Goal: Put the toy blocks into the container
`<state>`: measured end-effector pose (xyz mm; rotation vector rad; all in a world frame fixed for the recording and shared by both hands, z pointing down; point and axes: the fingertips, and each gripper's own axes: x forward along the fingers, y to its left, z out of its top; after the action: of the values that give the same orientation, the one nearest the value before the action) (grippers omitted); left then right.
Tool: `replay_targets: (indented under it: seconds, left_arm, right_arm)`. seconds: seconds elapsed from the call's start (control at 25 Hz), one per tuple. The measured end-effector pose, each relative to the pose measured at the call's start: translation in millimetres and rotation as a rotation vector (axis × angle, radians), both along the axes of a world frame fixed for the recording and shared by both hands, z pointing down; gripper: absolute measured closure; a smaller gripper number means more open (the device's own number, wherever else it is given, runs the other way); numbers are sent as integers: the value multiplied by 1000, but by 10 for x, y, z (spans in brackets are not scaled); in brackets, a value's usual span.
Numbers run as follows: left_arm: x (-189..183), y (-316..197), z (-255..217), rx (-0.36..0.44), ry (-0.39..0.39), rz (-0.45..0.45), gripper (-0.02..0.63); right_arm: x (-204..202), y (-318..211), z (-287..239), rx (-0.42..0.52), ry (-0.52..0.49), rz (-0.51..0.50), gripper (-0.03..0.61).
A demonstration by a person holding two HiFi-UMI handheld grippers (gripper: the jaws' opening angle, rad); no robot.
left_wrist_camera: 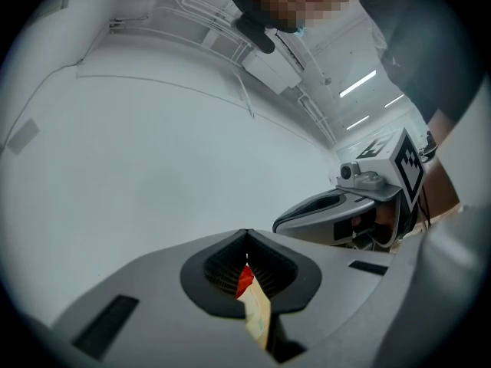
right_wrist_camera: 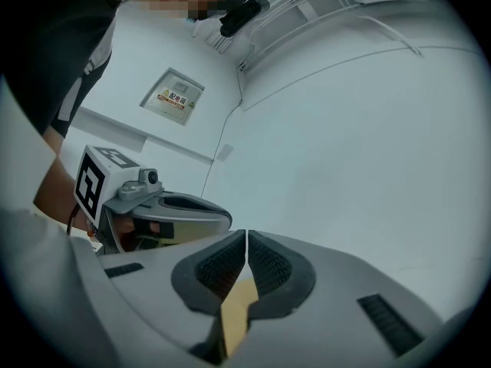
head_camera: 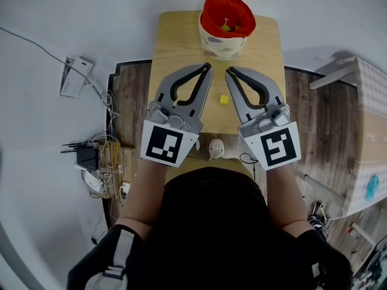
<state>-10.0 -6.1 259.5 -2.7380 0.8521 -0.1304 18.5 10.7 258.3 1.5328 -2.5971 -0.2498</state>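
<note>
The left gripper's point(head_camera: 208, 69) point(left_wrist_camera: 246, 241) pads point(left_wrist_camera: 221, 267) are black, finely ribbed rubber set in smooth grey plastic shells that curve to a point. They are pressed together from tip to heel, with nothing caught between them. The right gripper's point(head_camera: 230, 71) point(right_wrist_camera: 246, 236) pads point(right_wrist_camera: 268, 264) are the same ribbed black and also meet along one thin seam, so it is empty too. The two pairs of tips lean toward each other, near but apart, above a light wooden table point(head_camera: 266, 47).

Just behind the tips and between the two shells, a small yellow cube-shaped block point(head_camera: 224, 99) lies on the wood, touched by neither gripper. Ahead of the tips stands the container point(head_camera: 221, 45) — a round, pale, patterned tub with a glossy red lining folded over its rim. A few small yellow-green pieces point(head_camera: 226, 26) sit at its bottom. A sliver of its red and pale wall point(left_wrist_camera: 257, 313) shows in the slot below the left pads.

Behind each shell is a white cube with black square markers, and beyond them are bare forearms. A small pale object point(head_camera: 216, 148) sits at the table's near edge — too small to identify.
</note>
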Motion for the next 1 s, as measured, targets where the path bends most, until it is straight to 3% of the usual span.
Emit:
replay_targets:
  seconds: [0.16, 0.24, 0.28, 0.32, 0.36, 0.68, 0.84, 1.0]
  left_arm:
    - [12, -45, 61, -9, -2, 0, 604]
    - [31, -52, 88, -8, -5, 6, 604]
    - [34, -55, 103, -8, -8, 8, 604]
    - [31, -56, 119, -11, -11, 9, 604]
    - [23, -54, 133, -14, -12, 8, 604]
    - [-65, -54, 170, -19, -20, -6, 604]
    - [-127, -58, 177, -20, -24, -19, 604]
    - [-190, -63, 203, -31, -19, -38, 604]
  right_arm:
    - [-4, -19, 55, -1, -14, -14, 548]
    - [1, -36, 200, -48, -8, -31, 546]
    - [-8, -54, 329, -94, 0, -49, 523]
    - [-33, -76, 486, -148, 13, -76, 444]
    - [-68, -97, 659, -197, 31, -110, 416]
    - [-213, -25, 2358, -573, 381, -401, 368]
    - [-234, 8, 2787, -653, 524, -473, 367]
    - [-244, 16, 3104, -739, 590, -527, 367]
